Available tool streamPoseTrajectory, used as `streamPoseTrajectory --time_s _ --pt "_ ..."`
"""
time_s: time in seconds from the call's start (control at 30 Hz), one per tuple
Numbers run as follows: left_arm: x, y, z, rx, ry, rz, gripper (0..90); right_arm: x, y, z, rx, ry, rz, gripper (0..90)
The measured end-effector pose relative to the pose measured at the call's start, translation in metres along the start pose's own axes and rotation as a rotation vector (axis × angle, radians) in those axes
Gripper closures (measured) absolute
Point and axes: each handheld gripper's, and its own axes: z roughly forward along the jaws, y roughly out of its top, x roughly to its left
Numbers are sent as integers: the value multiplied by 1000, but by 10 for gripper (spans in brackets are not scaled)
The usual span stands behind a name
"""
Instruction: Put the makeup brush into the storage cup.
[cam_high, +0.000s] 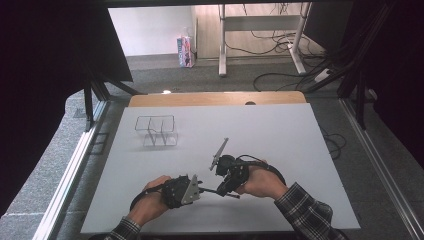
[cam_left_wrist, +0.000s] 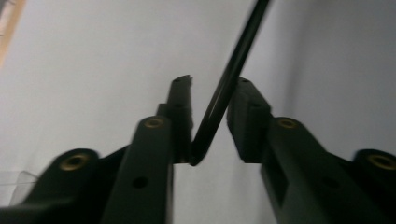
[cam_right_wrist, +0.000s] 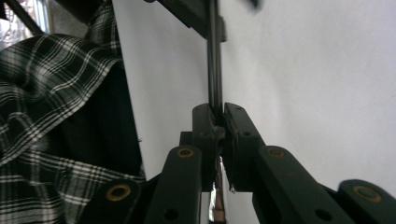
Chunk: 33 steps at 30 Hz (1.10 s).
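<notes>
The left gripper (cam_high: 200, 189) sits nearest, low over the desk (cam_high: 280, 135), its jaws narrowed around the black end of a thin rod (cam_left_wrist: 223, 95); one jaw touches it, the other stands just clear. The right gripper (cam_high: 221, 190) is clamped tight on the same rod (cam_right_wrist: 214, 70), whose grey end (cam_high: 220, 151) slants up beyond the hand. The rod looks light, stiff and smooth, so it may twist in a single grip; holding near both ends should steady it. A clear wire rack (cam_high: 156, 130) stands well apart, farther back.
</notes>
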Motion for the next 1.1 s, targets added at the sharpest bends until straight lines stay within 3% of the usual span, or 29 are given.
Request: streamPoseTrajectory --time_s 0.07,0.13,0.17,0.2,0.23,0.37,0.53,0.63,0.8,1.1 --pt "-2 1 2 16 -22 0 834 -3 -1 -4 -40 -50 17 755" --pt "-1 2 1 32 -43 11 836 -8 -3 -7 -64 -52 35 685" --pt "0 0 2 21 -52 -33 836 -10 -5 -8 -75 -65 40 630" --pt "0 0 2 21 -52 -33 836 -10 -5 -8 -75 -65 40 630" --pt "3 -2 2 23 -63 -79 835 -12 -8 -10 -98 -81 59 537" --pt "10 -7 0 -3 -84 -174 835 -16 -18 -13 -143 -100 87 338" --pt "14 -11 -3 -15 -93 -236 834 -22 -29 -14 -213 -130 132 104" --pt "15 -13 -5 -27 -104 -269 833 -24 -35 -15 -231 -135 142 25" --pt "17 -16 -6 -45 -136 -329 833 -26 -42 -18 -267 -169 168 0" --pt "20 -24 -8 -87 -168 -437 832 -25 -58 -28 -405 -256 185 0"
